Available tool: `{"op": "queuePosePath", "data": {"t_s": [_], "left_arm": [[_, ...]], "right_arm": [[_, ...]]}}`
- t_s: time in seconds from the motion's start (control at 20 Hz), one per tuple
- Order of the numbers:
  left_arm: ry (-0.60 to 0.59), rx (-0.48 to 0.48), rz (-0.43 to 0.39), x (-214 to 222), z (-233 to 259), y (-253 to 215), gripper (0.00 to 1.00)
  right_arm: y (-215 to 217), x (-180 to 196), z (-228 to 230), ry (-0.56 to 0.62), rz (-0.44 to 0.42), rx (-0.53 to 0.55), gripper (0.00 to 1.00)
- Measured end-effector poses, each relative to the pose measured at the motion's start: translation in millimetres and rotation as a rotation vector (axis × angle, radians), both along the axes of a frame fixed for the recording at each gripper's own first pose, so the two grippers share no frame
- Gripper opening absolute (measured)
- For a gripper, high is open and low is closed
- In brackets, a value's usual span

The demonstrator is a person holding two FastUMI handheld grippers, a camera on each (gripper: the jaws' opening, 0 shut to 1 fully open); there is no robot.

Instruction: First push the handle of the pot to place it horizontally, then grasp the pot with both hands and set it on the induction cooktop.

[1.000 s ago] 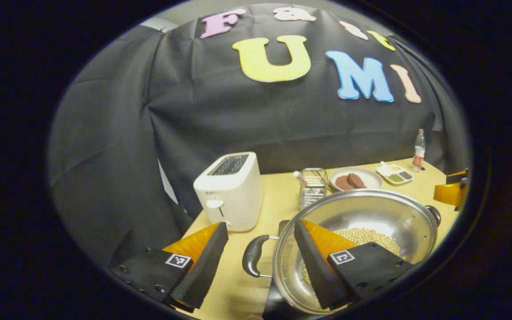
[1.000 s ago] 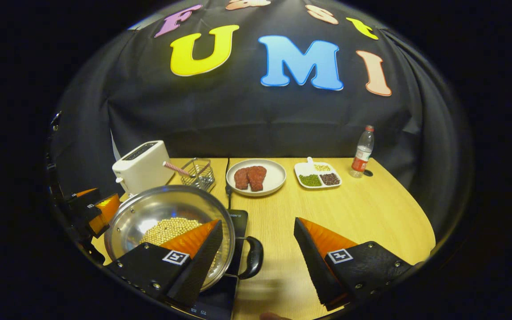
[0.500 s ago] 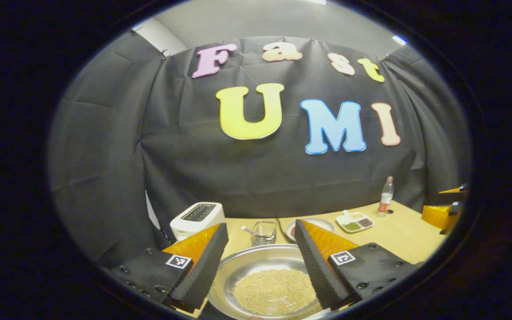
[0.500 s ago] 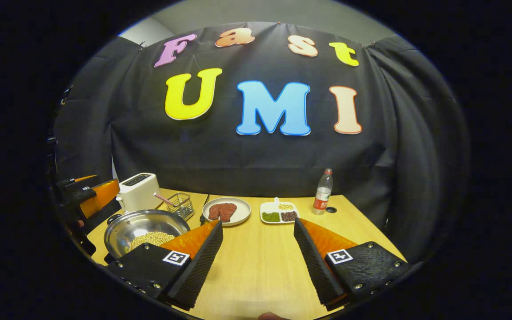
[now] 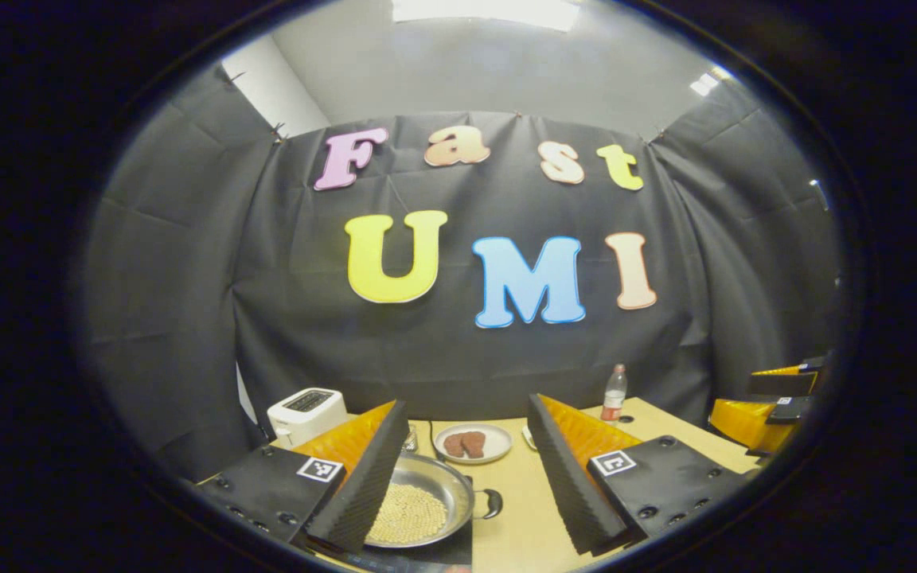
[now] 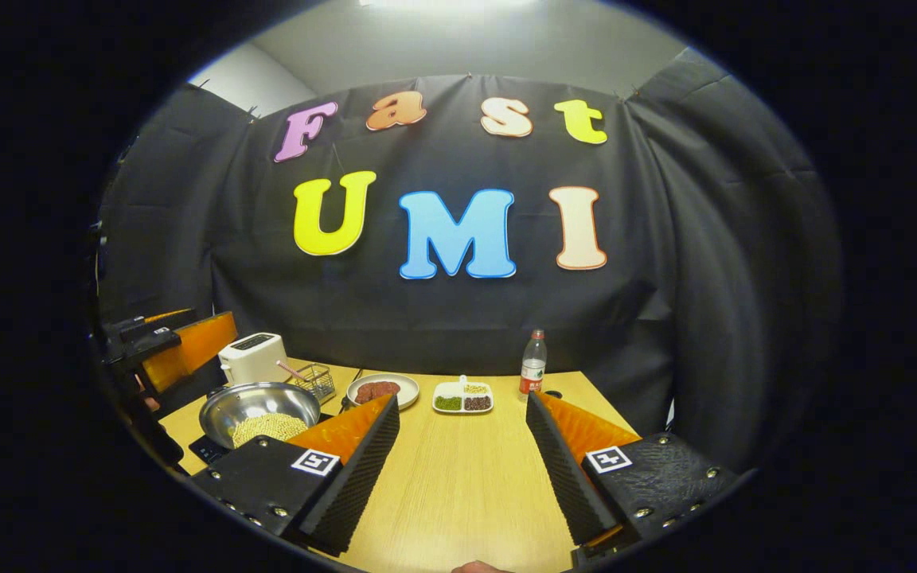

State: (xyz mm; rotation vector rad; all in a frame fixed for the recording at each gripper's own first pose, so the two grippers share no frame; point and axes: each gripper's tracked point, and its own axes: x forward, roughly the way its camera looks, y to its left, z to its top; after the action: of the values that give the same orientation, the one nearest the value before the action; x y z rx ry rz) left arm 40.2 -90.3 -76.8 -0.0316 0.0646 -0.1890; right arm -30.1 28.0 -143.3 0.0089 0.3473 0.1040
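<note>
The steel pot [image 5: 444,484] holds pale beans and sits on the black induction cooktop [image 5: 442,551]; its black handle [image 5: 493,503] points right. My left gripper [image 5: 466,402] hangs open above and behind the pot, with nothing between its fingers. In the right gripper view the pot [image 6: 255,398] rests on the cooktop [image 6: 205,450] at the table's left end. My right gripper [image 6: 462,396] is open over bare table, well to the pot's right. Each gripper appears at the edge of the other's view: the right gripper [image 5: 753,398], the left gripper [image 6: 188,338].
Along the back of the wooden table [image 6: 466,477] stand a white toaster [image 6: 251,358], a wire basket [image 6: 315,380], a plate of meat [image 6: 381,390], a divided dish [image 6: 462,403] and a water bottle [image 6: 532,366].
Both grippers have drawn back and risen away from the pot's handles, staying open. The pot stays on the cooktop and now looks small and far.
</note>
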Motion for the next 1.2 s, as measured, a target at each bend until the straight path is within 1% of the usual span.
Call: {"op": "queuePosePath", "data": {"t_s": [0.05,0.15,0.2,0.25,0.3,0.35,0.45,0.5,0.65,0.8,1.2], "left_arm": [[-0.006,-0.001,-0.011,-12,5,-8,0.97],[-0.019,-0.003,-0.029,-34,15,-15,0.98],[-0.028,-0.008,-0.033,-43,20,-16,1.00],[-0.033,-0.016,-0.036,-51,22,-16,0.98],[-0.036,-0.023,-0.043,-59,25,-16,0.97],[-0.042,-0.028,-0.048,-66,26,-14,0.94],[-0.034,-0.025,-0.051,-75,29,-6,1.00],[-0.042,-0.023,-0.047,-79,31,0,0.98],[-0.058,-0.020,-0.025,-88,37,18,0.97],[-0.069,-0.011,-0.019,-96,40,29,0.97],[-0.087,-0.022,-0.017,-110,48,41,0.97]], "right_arm": [[-5,-6,8,-0.019,0.000,0.000,0.97],[-7,-19,24,-0.056,-0.007,0.016,0.97],[-5,-24,34,-0.081,-0.007,0.026,0.97],[-4,-29,40,-0.103,-0.009,0.028,0.97],[-3,-34,45,-0.114,-0.017,0.022,0.97],[-2,-39,48,-0.122,-0.026,0.022,0.96],[4,-52,52,-0.113,-0.036,0.035,0.97],[7,-57,55,-0.117,-0.035,0.042,0.97],[5,-68,56,-0.117,-0.053,0.030,0.97],[6,-74,65,-0.127,-0.064,0.046,0.97],[8,-83,87,-0.177,-0.072,0.026,0.97]]}}
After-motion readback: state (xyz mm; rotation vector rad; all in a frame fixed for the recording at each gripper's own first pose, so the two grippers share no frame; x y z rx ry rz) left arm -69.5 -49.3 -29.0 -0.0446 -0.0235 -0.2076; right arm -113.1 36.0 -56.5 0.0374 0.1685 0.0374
